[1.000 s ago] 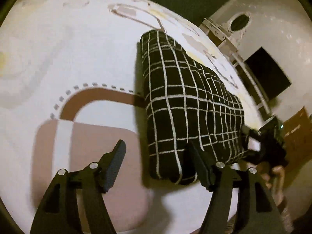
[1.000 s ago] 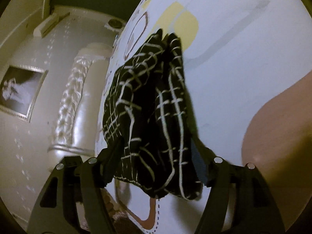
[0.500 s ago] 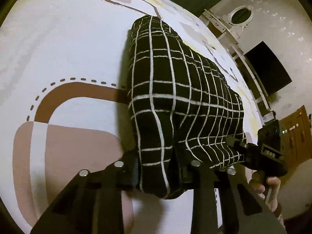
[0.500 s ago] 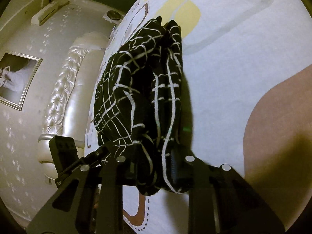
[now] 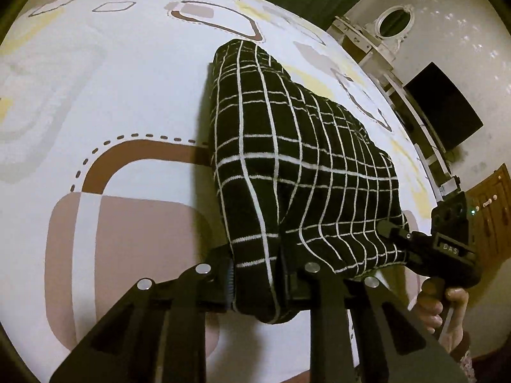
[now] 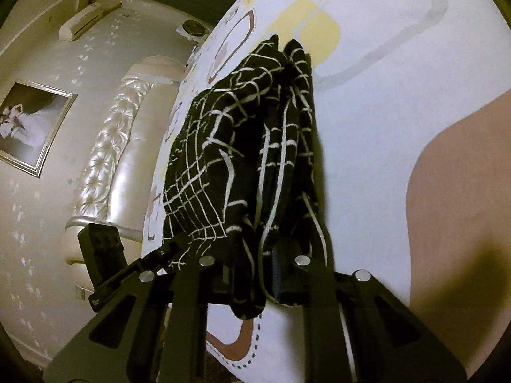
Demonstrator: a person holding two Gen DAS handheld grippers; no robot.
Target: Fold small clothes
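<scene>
Two grippers, one garment. Left gripper (image 5: pixel 255 274) and right gripper (image 6: pixel 252 268) are each clamped on a near corner of the black checked cloth (image 5: pixel 287 159), probably so the near edge comes up level for a fold away. Near edge looks raised; far end lies on the patterned bedspread (image 5: pixel 111 79). Count: one cloth, one bed, one framed picture (image 6: pixel 28 127) on the wall at left.
</scene>
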